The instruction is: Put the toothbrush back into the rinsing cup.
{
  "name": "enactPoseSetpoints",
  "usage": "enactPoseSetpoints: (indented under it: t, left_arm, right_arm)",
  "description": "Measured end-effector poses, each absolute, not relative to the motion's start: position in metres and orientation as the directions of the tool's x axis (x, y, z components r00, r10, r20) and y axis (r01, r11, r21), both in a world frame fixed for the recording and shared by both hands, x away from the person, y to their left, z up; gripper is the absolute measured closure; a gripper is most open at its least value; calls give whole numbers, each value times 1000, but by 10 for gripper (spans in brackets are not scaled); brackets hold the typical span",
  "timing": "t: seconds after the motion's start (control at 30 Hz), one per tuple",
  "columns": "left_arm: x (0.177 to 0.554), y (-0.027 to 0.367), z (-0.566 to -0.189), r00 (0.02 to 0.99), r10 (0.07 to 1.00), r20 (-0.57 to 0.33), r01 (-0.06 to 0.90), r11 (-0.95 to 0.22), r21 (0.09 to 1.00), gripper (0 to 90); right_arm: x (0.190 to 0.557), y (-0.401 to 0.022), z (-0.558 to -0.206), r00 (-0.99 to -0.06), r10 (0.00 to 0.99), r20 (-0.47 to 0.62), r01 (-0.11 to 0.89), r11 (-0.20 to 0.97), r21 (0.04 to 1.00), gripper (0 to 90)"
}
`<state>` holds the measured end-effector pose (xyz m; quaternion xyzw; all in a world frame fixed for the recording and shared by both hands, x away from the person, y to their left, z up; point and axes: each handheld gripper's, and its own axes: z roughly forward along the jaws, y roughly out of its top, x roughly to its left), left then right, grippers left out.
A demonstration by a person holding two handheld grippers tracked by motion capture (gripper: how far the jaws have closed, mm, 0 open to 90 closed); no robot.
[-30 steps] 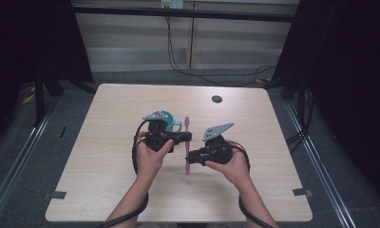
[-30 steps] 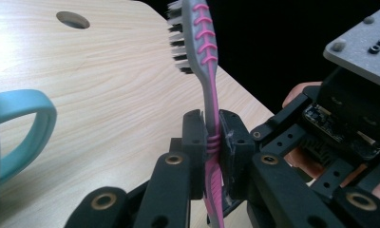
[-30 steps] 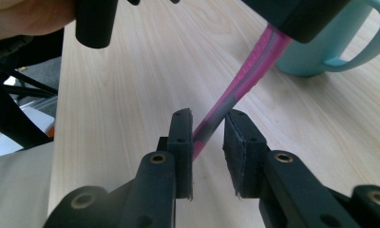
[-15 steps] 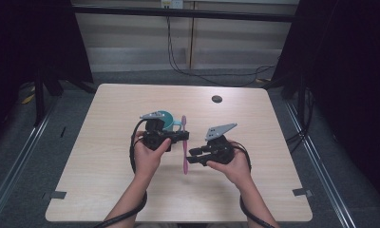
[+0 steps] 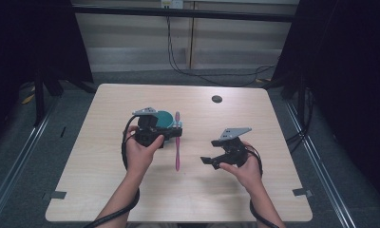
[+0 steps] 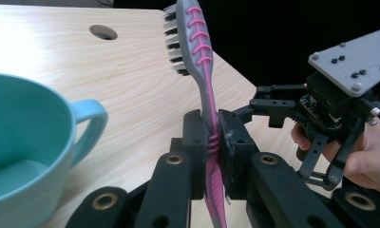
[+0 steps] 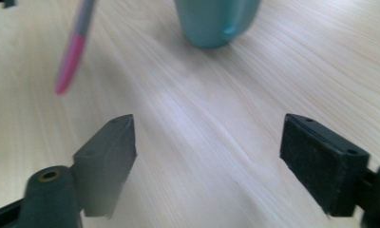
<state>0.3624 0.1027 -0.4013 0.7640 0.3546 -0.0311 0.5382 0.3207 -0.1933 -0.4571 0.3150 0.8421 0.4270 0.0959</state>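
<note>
High view: on the wooden counter (image 5: pixel 98 190) your left tongs (image 5: pixel 175 134) are clenched on the pink and grey toothbrush (image 5: pixel 177 142) near its middle, and hold it above the counter. The teal cup (image 5: pixel 165 118) stands just behind them. To the right, well apart from the toothbrush, your right tongs (image 5: pixel 208 161) are released, grasping nothing.

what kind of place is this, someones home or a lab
Likely a lab or recording rig rather than a home: a bare wooden table stands between dark curtains, cables trail across the floor behind it, and tape marks sit at the table's corners.
</note>
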Motion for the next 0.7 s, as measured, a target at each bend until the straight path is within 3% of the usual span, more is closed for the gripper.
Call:
enactPoseSetpoints:
  t: [0.7]
  left_arm:
    - [366, 118, -385, 742, 548, -386, 558, -186, 809, 829]
  right_arm:
    - [314, -212, -489, -725, 687, 41, 484, 466, 740, 142]
